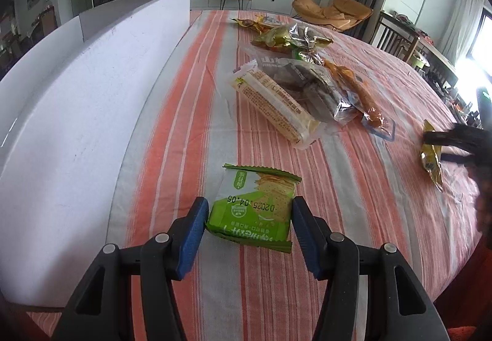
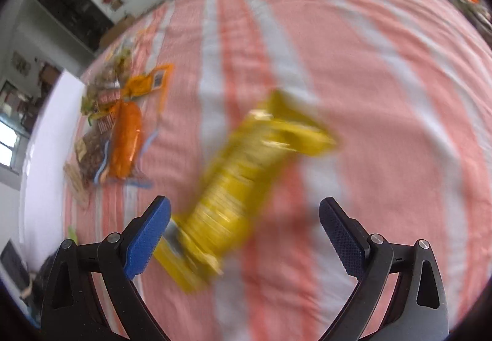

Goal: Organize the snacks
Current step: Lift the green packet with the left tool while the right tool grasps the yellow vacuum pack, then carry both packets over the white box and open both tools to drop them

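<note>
A green cracker packet [image 1: 253,205] lies on the striped tablecloth between the blue pads of my left gripper [image 1: 247,222]. The jaws stand open, one on each side of the packet, with small gaps. A yellow snack packet [image 2: 243,187] lies blurred on the cloth between the wide-open fingers of my right gripper [image 2: 244,231]; the left pad is close to its near end. The same yellow packet [image 1: 432,156] and the right gripper's dark fingers [image 1: 452,138] show at the right edge of the left wrist view.
A white box wall [image 1: 92,125] runs along the table's left side. A pile of snack packets [image 1: 295,85] lies in the middle of the table, also in the right wrist view [image 2: 117,131]. The striped cloth [image 1: 338,218] covers the table. Chairs stand beyond the far edge.
</note>
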`<state>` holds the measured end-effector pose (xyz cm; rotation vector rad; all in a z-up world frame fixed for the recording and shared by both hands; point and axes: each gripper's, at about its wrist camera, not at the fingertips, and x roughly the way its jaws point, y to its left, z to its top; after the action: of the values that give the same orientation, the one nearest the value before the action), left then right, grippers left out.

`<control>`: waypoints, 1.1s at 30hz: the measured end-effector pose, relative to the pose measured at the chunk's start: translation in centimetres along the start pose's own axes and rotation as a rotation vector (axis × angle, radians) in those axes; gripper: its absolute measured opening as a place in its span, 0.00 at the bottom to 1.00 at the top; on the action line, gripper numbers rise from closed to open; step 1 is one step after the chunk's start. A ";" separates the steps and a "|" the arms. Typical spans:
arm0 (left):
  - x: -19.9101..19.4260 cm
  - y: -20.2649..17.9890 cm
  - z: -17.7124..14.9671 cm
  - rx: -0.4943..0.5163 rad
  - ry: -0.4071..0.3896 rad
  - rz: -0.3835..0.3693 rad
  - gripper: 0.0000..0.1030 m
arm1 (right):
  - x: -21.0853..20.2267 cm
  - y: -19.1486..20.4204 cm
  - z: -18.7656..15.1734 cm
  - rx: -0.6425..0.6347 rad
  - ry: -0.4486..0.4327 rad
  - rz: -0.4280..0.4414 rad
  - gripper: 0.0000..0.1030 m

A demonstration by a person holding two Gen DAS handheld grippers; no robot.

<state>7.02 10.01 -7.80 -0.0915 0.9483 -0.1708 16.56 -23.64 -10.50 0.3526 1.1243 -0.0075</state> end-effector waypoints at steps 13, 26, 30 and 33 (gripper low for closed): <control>-0.8 -0.4 0.1 -0.008 -0.010 -0.037 0.54 | -1.9 2.2 -1.4 -0.087 -0.104 0.018 0.38; -11.0 7.6 5.4 -0.169 -0.183 -0.083 0.54 | -9.1 7.8 -0.8 -0.044 -0.064 0.445 0.38; -14.0 14.3 5.9 -0.217 -0.219 0.065 0.54 | -9.3 17.3 -0.6 -0.170 0.009 0.599 0.38; -14.7 19.3 5.6 -0.276 -0.200 0.153 0.54 | -8.9 25.4 -0.7 -0.263 0.060 0.690 0.38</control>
<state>5.25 31.76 4.29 -0.2843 0.7707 0.1104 16.66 -0.96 4.00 0.4905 1.0001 0.7560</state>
